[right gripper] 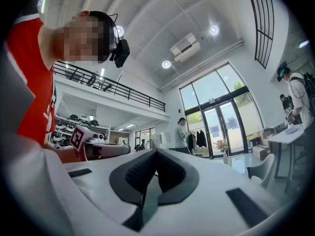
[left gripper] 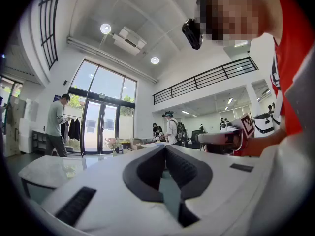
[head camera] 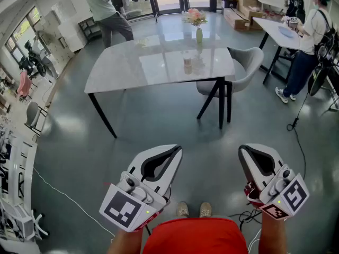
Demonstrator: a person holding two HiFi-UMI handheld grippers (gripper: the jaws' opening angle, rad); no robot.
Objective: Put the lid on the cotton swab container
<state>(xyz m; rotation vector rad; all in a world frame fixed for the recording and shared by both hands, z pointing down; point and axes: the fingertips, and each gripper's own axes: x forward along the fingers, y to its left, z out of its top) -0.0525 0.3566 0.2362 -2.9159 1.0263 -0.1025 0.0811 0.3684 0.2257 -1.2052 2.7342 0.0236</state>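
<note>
A small clear container (head camera: 187, 61) stands near the middle of the pale marble table (head camera: 132, 70), well ahead of me; I cannot make out whether it has a lid. Both grippers are held low, close to my body and far short of the table. My left gripper (head camera: 177, 150) is shut with nothing between its jaws, and the left gripper view shows its dark pads (left gripper: 152, 168) meeting at the tip. My right gripper (head camera: 243, 150) is likewise shut and empty, with its pads (right gripper: 140, 173) together in the right gripper view. Both point upward and forward.
A vase of pink flowers (head camera: 198, 29) stands at the table's far side. A grey chair (head camera: 241, 70) is tucked at the table's right. People stand at the back left (head camera: 108, 9) and by a white desk (head camera: 283, 30) at the right. Cables (head camera: 299, 136) cross the grey floor.
</note>
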